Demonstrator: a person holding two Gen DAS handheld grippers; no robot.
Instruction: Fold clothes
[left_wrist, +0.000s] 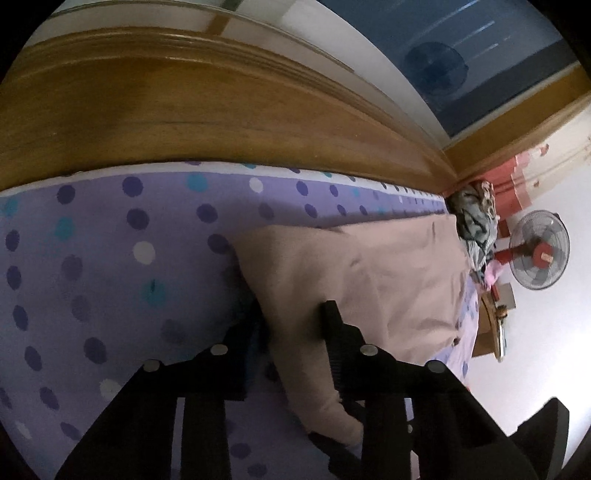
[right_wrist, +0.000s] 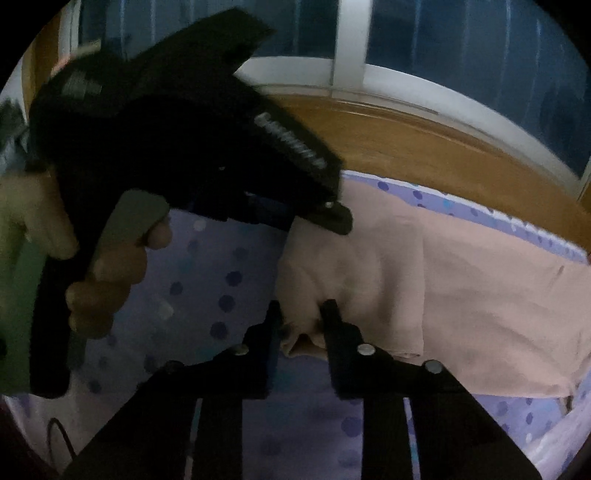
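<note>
A beige garment (left_wrist: 369, 266) lies flat on the purple dotted bedsheet (left_wrist: 92, 258). My left gripper (left_wrist: 291, 317) is shut on the garment's near edge, and cloth fills the gap between its fingers and hangs down behind them. In the right wrist view the same beige garment (right_wrist: 461, 280) spreads to the right. My right gripper (right_wrist: 303, 314) is shut on a bunched corner of it. The left gripper's body (right_wrist: 184, 140) shows at upper left, held by a hand (right_wrist: 107, 273), with its tip at the garment's far corner.
A wooden bed board (left_wrist: 184, 110) runs along the sheet's far side, with a window (right_wrist: 443, 37) behind it. A pile of crumpled clothes (left_wrist: 476, 225) lies at the bed's end. A standing fan (left_wrist: 539, 251) and a small wooden table (left_wrist: 491, 332) stand beyond.
</note>
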